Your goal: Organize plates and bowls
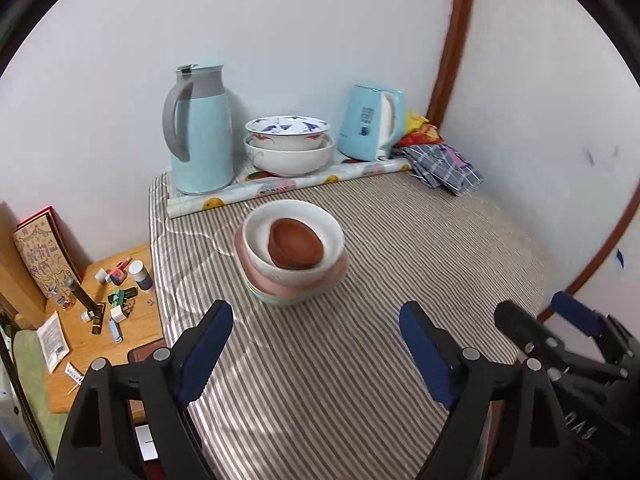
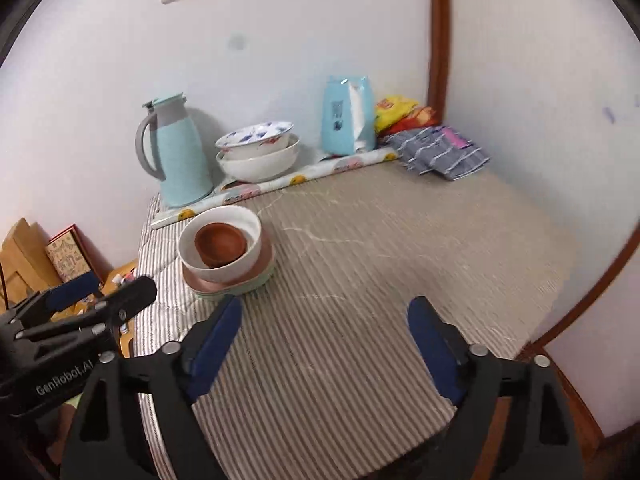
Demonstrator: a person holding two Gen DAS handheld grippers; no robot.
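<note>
A stack stands on the striped table: a brown bowl (image 1: 295, 243) tilted inside a white bowl (image 1: 256, 224), on a pink plate (image 1: 294, 286) and a pale green plate (image 1: 280, 301). The stack also shows in the right wrist view (image 2: 224, 254). Against the wall, a blue-patterned bowl (image 1: 287, 130) sits in a larger white bowl (image 1: 288, 160). My left gripper (image 1: 316, 320) is open and empty, held short of the stack. My right gripper (image 2: 324, 316) is open and empty, to the right of the stack.
A light blue thermos jug (image 1: 200, 132) and a blue electric kettle (image 1: 370, 122) stand at the back wall on a fruit-print mat (image 1: 280, 184). Folded checked cloth (image 1: 444, 166) and snack packets (image 2: 400, 114) lie back right. A low wooden side table (image 1: 100, 312) with small clutter stands left.
</note>
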